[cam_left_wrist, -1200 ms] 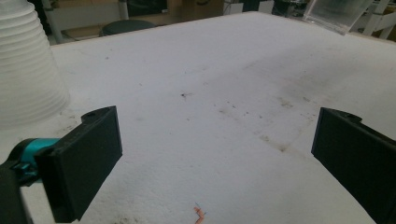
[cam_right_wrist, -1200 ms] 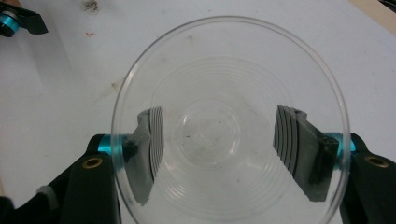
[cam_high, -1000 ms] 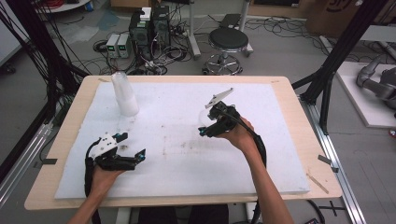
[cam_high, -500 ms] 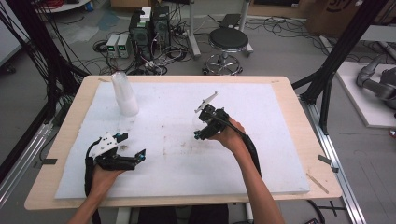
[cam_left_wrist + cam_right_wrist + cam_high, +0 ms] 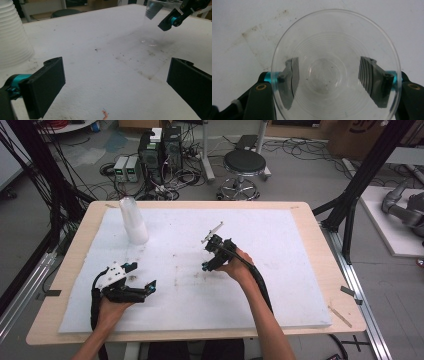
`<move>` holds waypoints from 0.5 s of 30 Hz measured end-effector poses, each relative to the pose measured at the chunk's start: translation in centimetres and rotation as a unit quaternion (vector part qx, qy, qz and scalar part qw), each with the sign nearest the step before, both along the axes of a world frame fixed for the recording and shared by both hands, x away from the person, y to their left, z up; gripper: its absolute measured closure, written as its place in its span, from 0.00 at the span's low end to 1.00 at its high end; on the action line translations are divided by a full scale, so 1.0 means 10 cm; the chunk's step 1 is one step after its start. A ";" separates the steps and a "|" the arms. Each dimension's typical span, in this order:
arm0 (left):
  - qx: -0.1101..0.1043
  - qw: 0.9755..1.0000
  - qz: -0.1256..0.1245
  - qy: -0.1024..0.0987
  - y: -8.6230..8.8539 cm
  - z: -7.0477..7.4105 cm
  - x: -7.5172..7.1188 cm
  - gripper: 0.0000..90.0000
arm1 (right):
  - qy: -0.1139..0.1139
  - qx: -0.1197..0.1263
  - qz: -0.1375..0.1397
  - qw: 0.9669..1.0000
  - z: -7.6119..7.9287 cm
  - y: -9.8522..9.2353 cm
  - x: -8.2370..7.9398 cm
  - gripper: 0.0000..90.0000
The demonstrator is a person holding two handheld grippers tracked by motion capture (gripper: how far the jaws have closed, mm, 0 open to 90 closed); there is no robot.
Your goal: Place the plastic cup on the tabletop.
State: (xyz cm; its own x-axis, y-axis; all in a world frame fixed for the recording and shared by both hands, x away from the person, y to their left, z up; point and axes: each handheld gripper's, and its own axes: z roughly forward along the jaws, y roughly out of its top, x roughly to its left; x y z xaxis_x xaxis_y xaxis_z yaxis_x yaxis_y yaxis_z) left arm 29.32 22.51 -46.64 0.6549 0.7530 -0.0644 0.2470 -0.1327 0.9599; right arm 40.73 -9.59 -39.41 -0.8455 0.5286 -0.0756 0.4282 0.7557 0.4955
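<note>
Between the right gripper (image 5: pixel 329 82) fingers (image 5: pixel 372 80) stands a clear cup (image 5: pixel 334 67), clamped.

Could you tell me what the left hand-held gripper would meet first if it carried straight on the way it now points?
Probably the clear cup held by the right hand-held gripper; the foam between looks bare, though depth is hard to judge.
</note>
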 end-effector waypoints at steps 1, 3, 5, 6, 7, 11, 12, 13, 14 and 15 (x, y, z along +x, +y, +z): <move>0.000 1.000 0.000 0.000 0.00 0.00 0.00 0.02 | 0.000 0.000 -0.001 1.000 0.00 0.00 0.00 0.37; -0.001 1.000 0.000 0.000 0.00 0.00 0.00 0.02 | -0.001 0.002 -0.002 1.000 -0.01 0.00 0.00 0.37; -0.002 1.000 0.000 0.001 0.00 0.00 0.00 0.02 | -0.002 0.007 -0.002 1.000 -0.01 -0.01 0.01 0.37; -0.002 1.000 -0.001 0.000 0.00 0.00 0.00 0.02 | -0.001 0.009 -0.003 1.000 -0.02 -0.01 0.00 0.37; -0.003 1.000 -0.002 0.001 0.00 0.00 0.00 0.02 | -0.002 0.009 -0.003 1.000 -0.02 -0.02 0.00 0.36; -0.004 1.000 -0.003 0.003 0.01 0.00 0.01 0.02 | 0.004 0.007 -0.001 1.000 -0.06 -0.01 0.01 0.22; -0.003 1.000 -0.003 0.002 0.01 0.00 0.01 0.02 | 0.001 0.003 -0.002 1.000 -0.07 0.00 0.02 0.19; -0.003 1.000 -0.004 0.001 0.00 0.00 0.01 0.02 | 0.001 0.004 -0.003 1.000 -0.08 0.00 0.02 0.19; -0.003 1.000 -0.004 0.001 0.00 0.00 0.01 0.02 | -0.002 0.007 -0.001 1.000 -0.09 0.00 0.02 0.18; -0.003 1.000 -0.004 0.001 0.00 0.00 0.01 0.02 | -0.002 0.010 -0.003 1.000 -0.10 -0.01 0.01 0.16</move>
